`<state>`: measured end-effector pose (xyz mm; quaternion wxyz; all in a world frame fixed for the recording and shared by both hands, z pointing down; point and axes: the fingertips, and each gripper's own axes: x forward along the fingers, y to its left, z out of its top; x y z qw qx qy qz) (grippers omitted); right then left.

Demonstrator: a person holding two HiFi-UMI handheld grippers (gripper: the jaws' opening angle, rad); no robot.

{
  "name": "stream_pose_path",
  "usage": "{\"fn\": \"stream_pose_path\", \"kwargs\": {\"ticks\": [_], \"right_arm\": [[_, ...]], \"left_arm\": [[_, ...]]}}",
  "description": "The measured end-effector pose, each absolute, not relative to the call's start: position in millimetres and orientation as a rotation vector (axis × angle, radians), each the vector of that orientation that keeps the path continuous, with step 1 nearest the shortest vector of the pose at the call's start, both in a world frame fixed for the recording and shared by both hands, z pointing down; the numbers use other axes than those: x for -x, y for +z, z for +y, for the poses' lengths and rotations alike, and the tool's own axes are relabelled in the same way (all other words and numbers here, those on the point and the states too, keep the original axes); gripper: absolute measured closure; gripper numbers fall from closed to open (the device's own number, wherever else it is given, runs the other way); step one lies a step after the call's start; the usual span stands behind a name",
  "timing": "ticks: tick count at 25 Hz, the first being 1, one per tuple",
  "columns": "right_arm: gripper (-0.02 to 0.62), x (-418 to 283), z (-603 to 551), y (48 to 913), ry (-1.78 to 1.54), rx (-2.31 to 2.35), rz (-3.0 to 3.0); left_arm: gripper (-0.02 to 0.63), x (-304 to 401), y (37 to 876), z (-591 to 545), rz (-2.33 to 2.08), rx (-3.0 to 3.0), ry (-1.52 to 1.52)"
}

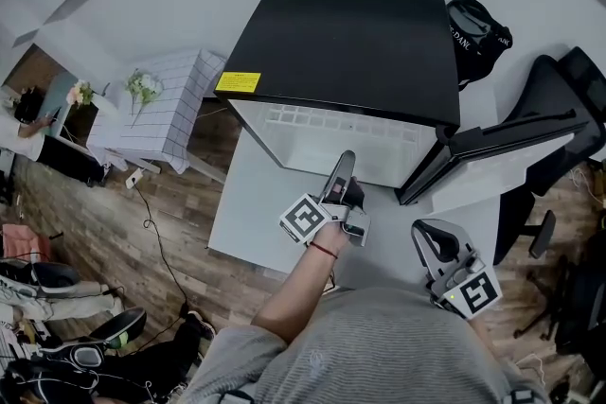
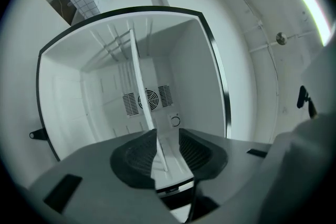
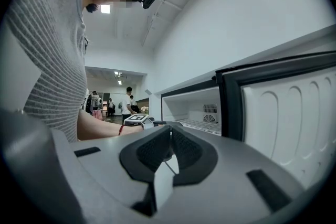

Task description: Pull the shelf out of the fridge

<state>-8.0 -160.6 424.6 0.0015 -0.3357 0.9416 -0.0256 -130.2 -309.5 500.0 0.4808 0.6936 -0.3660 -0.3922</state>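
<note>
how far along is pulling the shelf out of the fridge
Done: the black fridge has its white-lined door open. In hand: the left gripper straddles the front edge of the thin white shelf, fingers apart, not clamping. Left: grip and slide it out; it sits inside. The right gripper is shut and empty.

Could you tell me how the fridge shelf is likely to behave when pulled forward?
The shelf looks thin and flat, so probably light and fairly stiff. It seems to ride on ribs in the fridge walls, so it should slide straight but might jam if skewed.
</note>
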Motion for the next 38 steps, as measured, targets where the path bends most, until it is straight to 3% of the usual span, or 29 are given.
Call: {"fn": "stream_pose_path", "kwargs": {"ticks": [8,38], "right_arm": [[0.581,1.4,-164.3,424.6,-0.083,1.111,2.949],[0.581,-24.9,-160.9,429.0,-0.115,1.248,2.931]], "left_arm": [[0.454,136.5,513.4,-350.3,-0.917,-1.644,-0.972],[0.448,136.6,536.6,-428.5,-0.936,-1.481,-1.031]]}}
